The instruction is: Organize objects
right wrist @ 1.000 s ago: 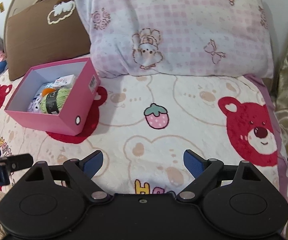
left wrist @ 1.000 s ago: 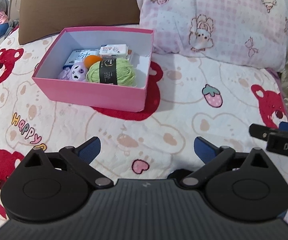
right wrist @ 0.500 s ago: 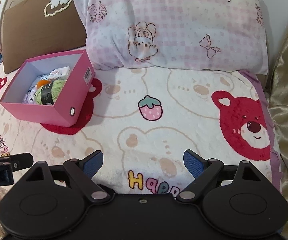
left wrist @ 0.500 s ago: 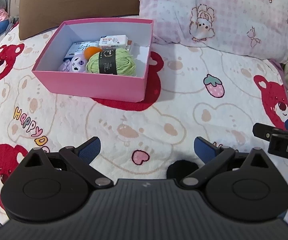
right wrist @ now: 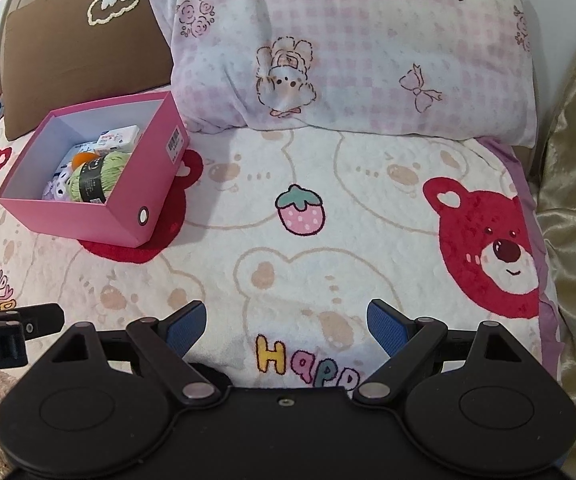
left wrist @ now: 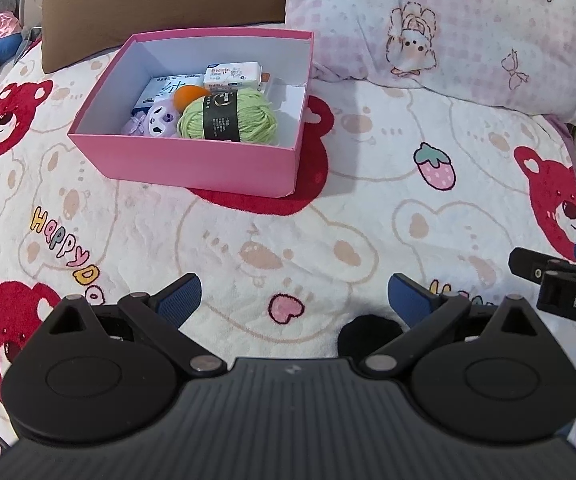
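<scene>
Nearest me, my left gripper point(left wrist: 294, 300) and right gripper point(right wrist: 287, 322) both hang with jaws spread and nothing between them, low over the white fleece bear-print blanket point(left wrist: 296, 248). Beyond, the open pink cardboard box point(left wrist: 192, 162) holds the green yarn ball with a black band point(left wrist: 228, 118), an orange ball point(left wrist: 186, 95) and small packets, gathered so nothing lies loose. I judge the sorting nearly done.

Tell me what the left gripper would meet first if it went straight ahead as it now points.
Probably the bear-print blanket; beyond that, the pink box stands in its line. Depth is uncertain.
</scene>
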`<state>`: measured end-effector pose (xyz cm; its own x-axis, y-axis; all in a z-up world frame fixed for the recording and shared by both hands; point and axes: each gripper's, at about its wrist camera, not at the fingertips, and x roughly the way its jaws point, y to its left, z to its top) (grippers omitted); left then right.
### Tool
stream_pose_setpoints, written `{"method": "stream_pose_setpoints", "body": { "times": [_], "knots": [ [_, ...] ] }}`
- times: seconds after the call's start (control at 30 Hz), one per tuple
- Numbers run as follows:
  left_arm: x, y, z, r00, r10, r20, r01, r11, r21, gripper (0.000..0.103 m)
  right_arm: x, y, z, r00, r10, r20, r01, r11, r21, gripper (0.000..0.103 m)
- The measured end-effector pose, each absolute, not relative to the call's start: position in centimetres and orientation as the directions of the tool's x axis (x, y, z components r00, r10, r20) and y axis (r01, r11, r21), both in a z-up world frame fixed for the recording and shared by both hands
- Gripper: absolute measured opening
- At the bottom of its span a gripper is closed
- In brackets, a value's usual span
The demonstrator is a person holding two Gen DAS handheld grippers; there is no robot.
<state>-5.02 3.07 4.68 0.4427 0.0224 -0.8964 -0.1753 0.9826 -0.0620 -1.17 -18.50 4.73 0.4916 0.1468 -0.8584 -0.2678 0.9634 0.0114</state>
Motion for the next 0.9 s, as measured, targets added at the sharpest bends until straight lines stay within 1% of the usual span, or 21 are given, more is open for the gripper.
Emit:
{"method": "stream_pose_setpoints", "body": {
  "times": [0.27, 0.9],
  "knots": [
    [-4.89, 3.54, 4.35, 0.426, 0.028, -0.904, -0.2, 0.978, -0.064, 0.101, -1.23, -18.3, 4.68, 0.484, 0.144, -0.863, -0.272, 0.962, 0.008, 0.09],
    [-4.96, 3.4, 4.35, 0.424, 0.025, -0.906, -0.204, 0.976, -0.069, 0.101, -1.48, -17.88, 4.57, 0.482, 0.146, -0.864, -0.286, 0.958, 0.002, 0.09]
  ]
}}
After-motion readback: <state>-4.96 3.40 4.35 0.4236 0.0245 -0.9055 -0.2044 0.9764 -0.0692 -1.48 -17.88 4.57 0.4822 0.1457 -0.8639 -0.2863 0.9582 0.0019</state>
